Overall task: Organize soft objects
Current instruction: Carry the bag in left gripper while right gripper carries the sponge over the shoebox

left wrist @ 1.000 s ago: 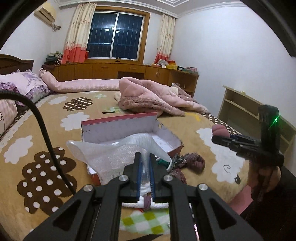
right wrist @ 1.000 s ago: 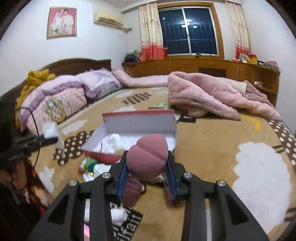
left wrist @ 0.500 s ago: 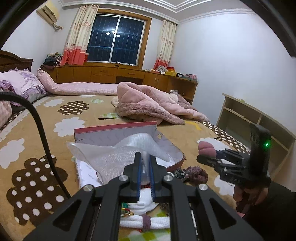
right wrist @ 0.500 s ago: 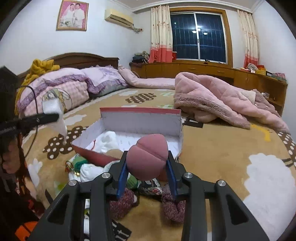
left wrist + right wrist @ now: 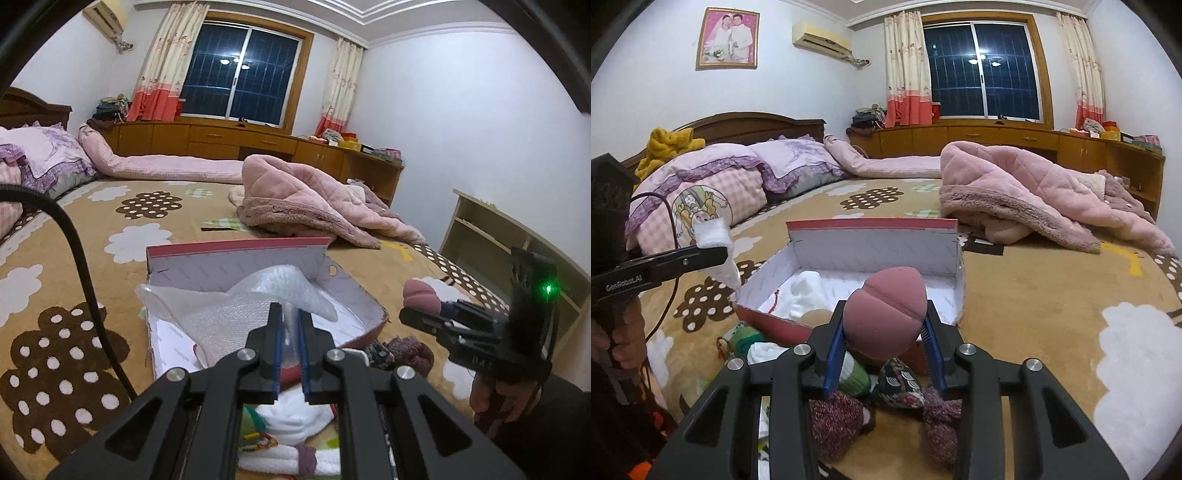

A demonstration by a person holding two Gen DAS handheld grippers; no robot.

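Right gripper (image 5: 884, 343) clenches the sponge (image 5: 884, 314), left gripper (image 5: 289, 350) pinches foam wrap (image 5: 236, 314); lower both well inside the box (image 5: 875, 251) before letting go.

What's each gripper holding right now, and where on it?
Left gripper: white bubble wrap, pinched at its near edge. Right gripper: pink sponge, squeezed across its sides.

The open red and white cardboard box (image 5: 879, 254) has free room in its right half. Its tall back flap blocks the far side. A pile of small socks and knitted things (image 5: 849, 380) crowds the brown bed cover (image 5: 1034, 295) before it.
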